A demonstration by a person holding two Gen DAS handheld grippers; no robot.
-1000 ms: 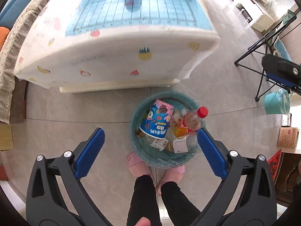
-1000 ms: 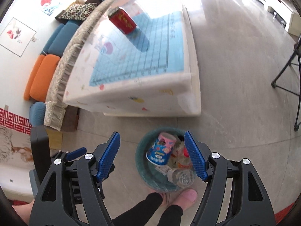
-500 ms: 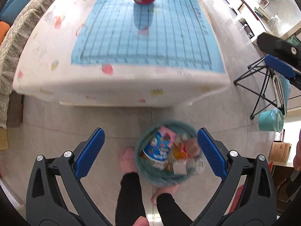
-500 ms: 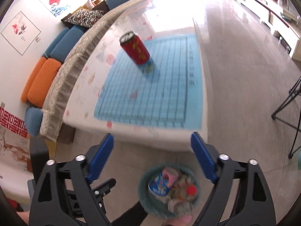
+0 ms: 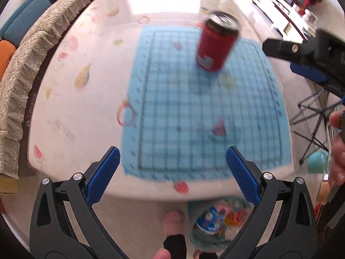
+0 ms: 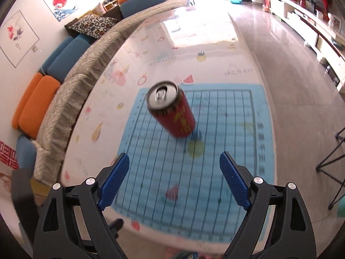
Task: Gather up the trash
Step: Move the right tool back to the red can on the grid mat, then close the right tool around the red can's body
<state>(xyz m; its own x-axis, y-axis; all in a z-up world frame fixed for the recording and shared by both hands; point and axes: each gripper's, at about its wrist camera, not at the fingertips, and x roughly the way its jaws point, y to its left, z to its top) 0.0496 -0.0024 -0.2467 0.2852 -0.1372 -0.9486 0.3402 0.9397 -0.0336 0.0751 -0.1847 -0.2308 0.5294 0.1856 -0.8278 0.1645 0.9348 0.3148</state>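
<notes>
A red drink can (image 5: 216, 44) stands upright on the blue grid mat (image 5: 183, 108) on the table; it also shows in the right wrist view (image 6: 172, 112), ahead of the fingers. My left gripper (image 5: 172, 170) is open and empty above the table's near edge. My right gripper (image 6: 173, 177) is open and empty over the mat, short of the can. A teal bin (image 5: 198, 239) holding a blue cup, bottles and other trash stands on the floor below the table edge.
The table (image 6: 151, 64) has a white fruit-print cover. A sofa (image 6: 54, 75) with blue and orange cushions runs along its left side. A folding stand (image 5: 312, 118) and a teal bucket (image 5: 317, 161) are on the right. My feet (image 5: 173, 218) are beside the bin.
Both grippers have risen from above the bin and swung forward over the table. The can now looms nearer and the bin has dropped to the bottom edge of both views.
</notes>
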